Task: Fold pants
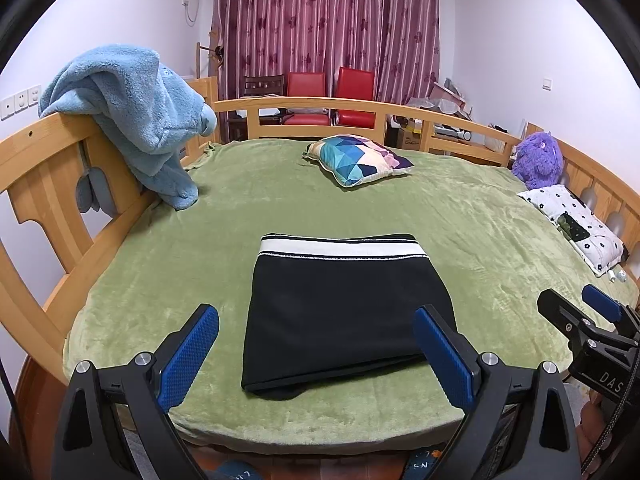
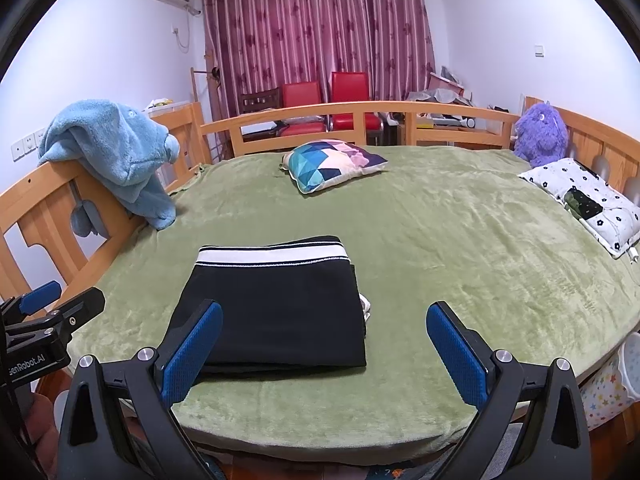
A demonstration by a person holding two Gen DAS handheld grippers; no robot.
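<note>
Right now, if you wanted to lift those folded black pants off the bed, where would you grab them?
Probably the near folded edge of the pants, coming in low from the bed's front. That edge faces both open grippers, left gripper and right gripper, and its stacked layers look thick enough to pinch together.

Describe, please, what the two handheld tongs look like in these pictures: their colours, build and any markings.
Both the left tongs and the right tongs have black angular plastic frames with silver round bolts and two flat fingers faced with dimpled blue rubber pads. Seen from the side, one body bears white lettering "DAS", the other "GenRobot.AI". A braided black cable runs beside the right one.
</note>
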